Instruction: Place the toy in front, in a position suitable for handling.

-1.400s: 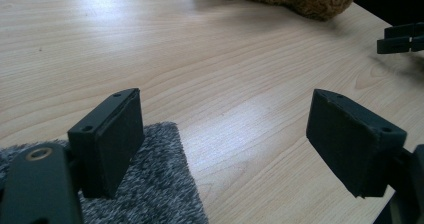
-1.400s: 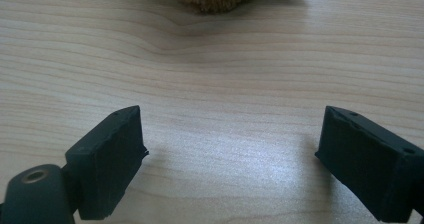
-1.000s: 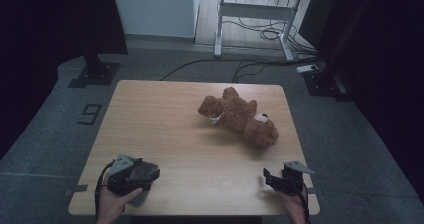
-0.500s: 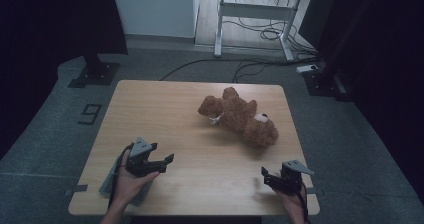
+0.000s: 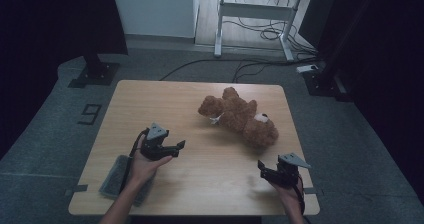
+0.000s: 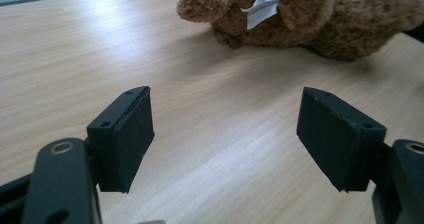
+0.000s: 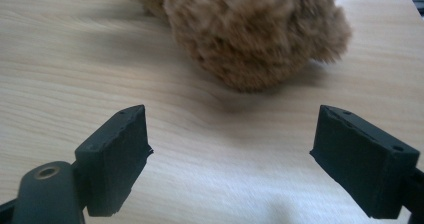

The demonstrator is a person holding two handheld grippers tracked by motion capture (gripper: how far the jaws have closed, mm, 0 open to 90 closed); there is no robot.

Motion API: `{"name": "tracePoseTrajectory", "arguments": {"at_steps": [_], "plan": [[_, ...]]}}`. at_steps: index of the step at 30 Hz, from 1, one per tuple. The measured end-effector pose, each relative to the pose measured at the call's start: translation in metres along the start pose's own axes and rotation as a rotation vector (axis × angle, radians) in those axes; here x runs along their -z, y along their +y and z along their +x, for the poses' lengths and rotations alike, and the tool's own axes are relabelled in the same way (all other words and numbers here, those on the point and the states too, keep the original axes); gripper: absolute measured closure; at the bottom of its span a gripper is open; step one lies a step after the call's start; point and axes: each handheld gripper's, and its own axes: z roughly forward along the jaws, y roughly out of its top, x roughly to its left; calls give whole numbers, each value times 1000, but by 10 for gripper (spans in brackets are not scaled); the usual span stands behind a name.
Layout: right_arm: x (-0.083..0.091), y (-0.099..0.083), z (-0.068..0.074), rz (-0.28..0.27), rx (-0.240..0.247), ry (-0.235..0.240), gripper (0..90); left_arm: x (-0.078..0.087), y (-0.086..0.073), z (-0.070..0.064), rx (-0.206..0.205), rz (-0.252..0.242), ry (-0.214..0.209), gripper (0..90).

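The brown teddy bear [image 5: 240, 116] lies on its side at the far right of the wooden surface [image 5: 150, 99], untouched, so by the look of it the grasp has not yet begun. The left gripper [image 5: 172, 148] hovers at the near left and the right gripper [image 5: 265, 170] at the near right, both with jaws spread wide and empty. Each points toward the bear, and what remains is to close the gap and take hold.

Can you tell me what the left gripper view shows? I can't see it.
A brown teddy bear lies on a wooden table, with a white tag on it. Nearer, the left gripper is open, its two black jaws wide apart with nothing between them.
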Motion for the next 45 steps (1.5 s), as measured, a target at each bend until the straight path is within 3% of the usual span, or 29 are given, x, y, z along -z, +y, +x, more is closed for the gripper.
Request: {"name": "tracePoseTrajectory", "arguments": {"at_steps": [3,10,15,18,21,29,32,36,45], "plan": [[-2,8,1,-9,7,-1,146,-9,4,2,-13,13,5,235],[-12,23,-11,-21,-3,-5,141,-27,11,9,-9,17,5,243],[-18,34,-11,-32,22,2,139,-43,19,13,7,21,3,250],[-25,40,-11,-27,32,9,143,-52,25,15,-4,23,15,256],[-30,44,-11,-32,36,7,183,-60,30,15,-1,26,11,260],[-33,50,-8,-44,60,12,274,-82,45,13,-20,41,18,261],[-33,52,-8,-47,63,16,298,-87,48,14,-4,28,14,266],[-34,54,-9,-48,64,16,302,-101,46,19,27,31,9,266],[-38,50,-13,-32,60,20,289,-112,48,20,0,33,-3,256]]}}
